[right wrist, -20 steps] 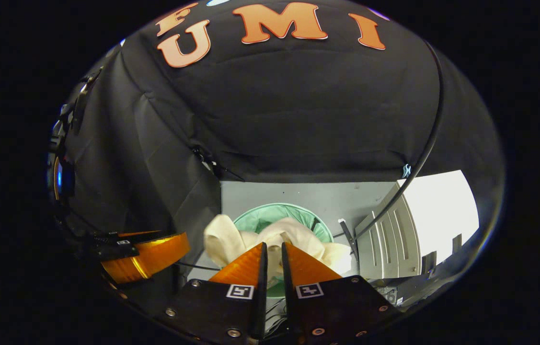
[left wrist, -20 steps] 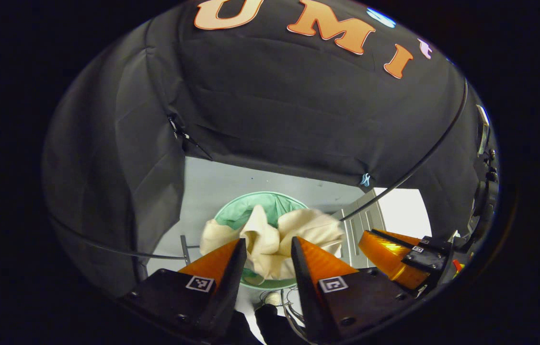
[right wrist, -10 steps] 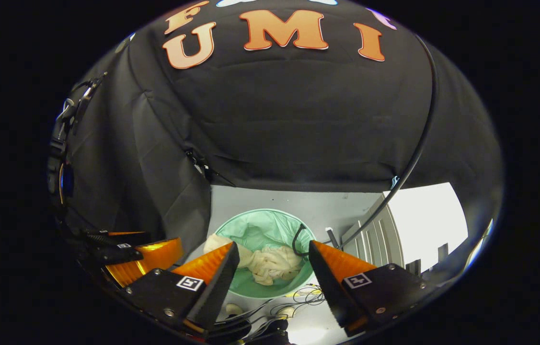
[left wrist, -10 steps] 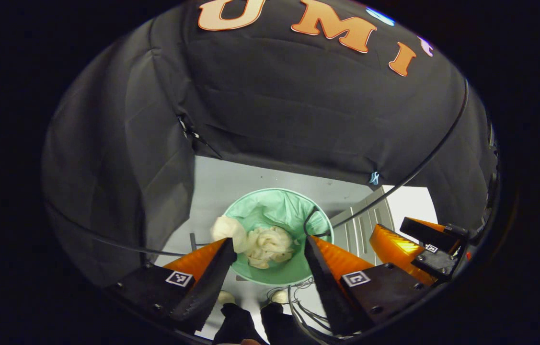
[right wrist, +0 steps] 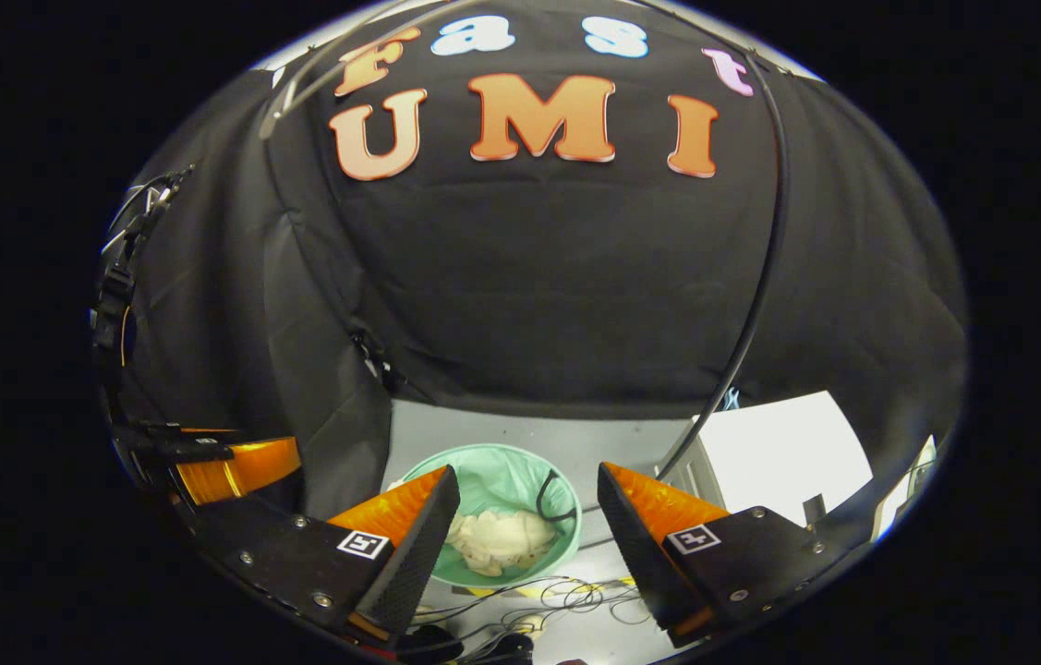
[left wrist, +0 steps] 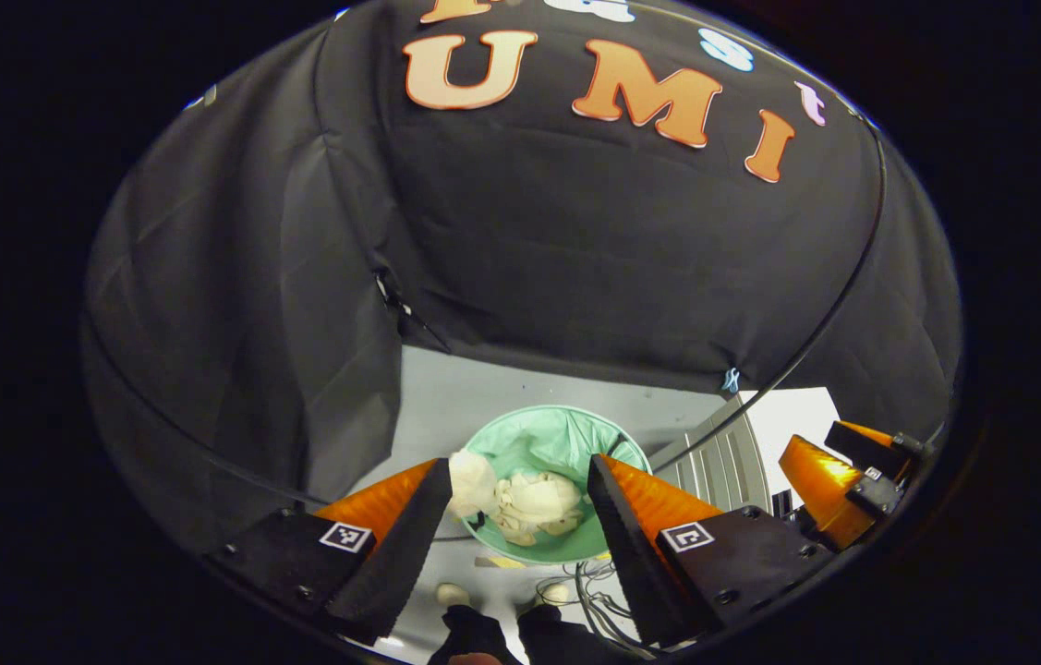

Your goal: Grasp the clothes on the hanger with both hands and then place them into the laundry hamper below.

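Note:
The cream clothes [left wrist: 529, 503] lie crumpled inside the round green laundry hamper [left wrist: 566, 441] on the grey floor, one fold draped over its left rim. My left gripper [left wrist: 516, 480] hangs high above the hamper, open, nothing between its orange fingers. In the right gripper view the same clothes [right wrist: 500, 540] rest in the hamper [right wrist: 506, 466] far below my right gripper [right wrist: 527, 485], which is open and empty too. The right gripper [left wrist: 839, 480] shows at the right edge of the left gripper view; the left gripper [right wrist: 224, 462] shows at the left edge of the right gripper view.
A thin black rod [left wrist: 816, 332] curves across the booth wall. A white slatted unit [left wrist: 723, 462] stands right of the hamper. Loose cables [right wrist: 566, 596] lie on the floor in front of it, and a person's shoes [left wrist: 451, 594] show below.
Both grippers opened and let the clothes fall into the hamper. Since then both have risen, so the hamper looks smaller and farther below.

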`<state>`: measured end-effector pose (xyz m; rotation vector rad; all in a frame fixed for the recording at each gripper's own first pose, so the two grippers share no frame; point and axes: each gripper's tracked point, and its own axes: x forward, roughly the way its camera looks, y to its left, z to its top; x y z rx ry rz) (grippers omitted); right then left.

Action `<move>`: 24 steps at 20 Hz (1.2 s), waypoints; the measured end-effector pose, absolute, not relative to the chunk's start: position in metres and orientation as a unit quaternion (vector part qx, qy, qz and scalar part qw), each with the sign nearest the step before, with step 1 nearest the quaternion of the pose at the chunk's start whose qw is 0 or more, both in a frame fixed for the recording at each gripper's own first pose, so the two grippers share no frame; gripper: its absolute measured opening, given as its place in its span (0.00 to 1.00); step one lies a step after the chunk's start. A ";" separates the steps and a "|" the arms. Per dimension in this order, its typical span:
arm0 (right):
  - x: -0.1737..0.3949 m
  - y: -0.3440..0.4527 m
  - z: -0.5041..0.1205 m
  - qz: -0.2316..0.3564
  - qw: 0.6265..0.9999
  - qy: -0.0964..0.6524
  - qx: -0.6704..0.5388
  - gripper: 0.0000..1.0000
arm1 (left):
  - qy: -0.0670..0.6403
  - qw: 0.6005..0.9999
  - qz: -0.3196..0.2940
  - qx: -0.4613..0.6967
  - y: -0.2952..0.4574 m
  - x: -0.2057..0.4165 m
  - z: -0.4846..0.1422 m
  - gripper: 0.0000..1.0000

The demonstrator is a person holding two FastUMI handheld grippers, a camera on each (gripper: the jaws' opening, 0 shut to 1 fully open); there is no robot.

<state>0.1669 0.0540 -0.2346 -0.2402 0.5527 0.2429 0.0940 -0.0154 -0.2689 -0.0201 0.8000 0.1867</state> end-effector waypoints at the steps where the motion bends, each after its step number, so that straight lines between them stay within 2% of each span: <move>1: 0.163 0.051 -0.218 0.120 0.951 0.254 -0.125 0.93 | 0.380 0.920 0.091 -0.002 -0.015 0.090 -0.257 0.98; 9: 0.116 0.048 -0.098 0.131 0.973 0.149 -0.114 0.94 | 0.251 0.966 0.059 0.025 -0.035 0.074 -0.135 0.98; 11: 0.107 0.047 -0.070 0.134 0.978 0.124 -0.104 0.94 | 0.212 0.975 0.052 0.026 -0.041 0.067 -0.097 1.00; 15: 0.092 0.037 -0.002 0.140 0.984 0.066 -0.086 0.94 | 0.124 0.990 0.051 0.049 -0.041 0.070 -0.023 0.97; 16: 0.089 0.033 0.015 0.141 0.985 0.051 -0.083 0.93 | 0.106 0.992 0.049 0.049 -0.045 0.067 -0.005 1.00; 18: 0.085 0.027 0.048 0.141 0.986 0.024 -0.084 0.89 | 0.072 0.995 0.045 0.044 -0.050 0.060 0.025 0.96; 19: 0.078 0.021 0.060 0.140 0.986 0.013 -0.084 0.93 | 0.055 0.997 0.044 0.043 -0.050 0.058 0.039 0.95; 21: 0.071 0.011 0.079 0.138 0.987 0.002 -0.076 0.93 | 0.033 0.998 0.046 0.040 -0.054 0.057 0.061 0.94; 22: 0.069 0.009 0.085 0.137 0.988 0.000 -0.069 0.93 | 0.024 0.998 0.051 0.037 -0.053 0.056 0.070 0.97; 23: 0.068 0.005 0.089 0.136 0.989 -0.003 -0.063 0.93 | 0.012 0.998 0.054 0.034 -0.053 0.056 0.078 0.94; 24: 0.070 0.000 0.091 0.133 0.989 -0.006 -0.060 0.93 | 0.003 0.998 0.057 0.032 -0.052 0.055 0.085 0.97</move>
